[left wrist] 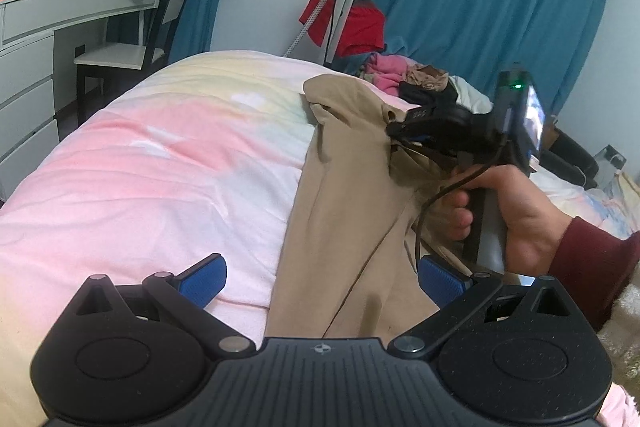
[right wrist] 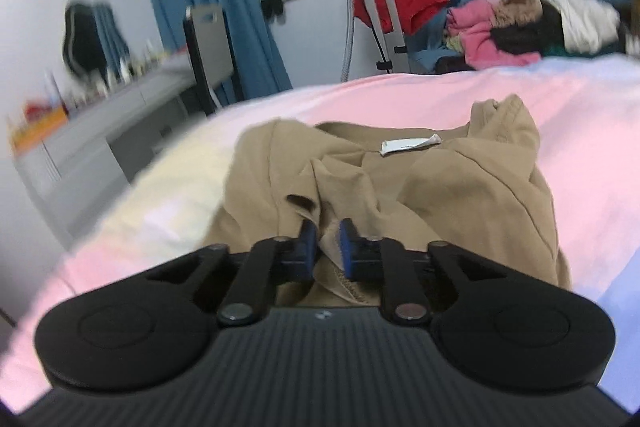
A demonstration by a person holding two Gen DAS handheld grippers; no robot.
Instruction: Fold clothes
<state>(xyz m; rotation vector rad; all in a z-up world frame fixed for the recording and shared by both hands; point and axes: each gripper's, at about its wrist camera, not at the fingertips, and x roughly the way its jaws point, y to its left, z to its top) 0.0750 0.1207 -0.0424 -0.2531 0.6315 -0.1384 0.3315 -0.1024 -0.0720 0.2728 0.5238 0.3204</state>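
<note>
A tan T-shirt lay rumpled on the pink duvet of the bed, its neck opening with a white label at the far end. The right gripper was pressed nearly together, its blue pads pinching a fold of the shirt near a stitched hem. A hand in a dark red sleeve gripped that tool's handle. The left gripper stood spread wide over the near part of the shirt, one pad above the duvet and the other at the cloth's right edge; neither pad pressed on the fabric. A pile of mixed clothes sat at the far right of the bed. A chair stood beside a white dresser on the far left.
</note>
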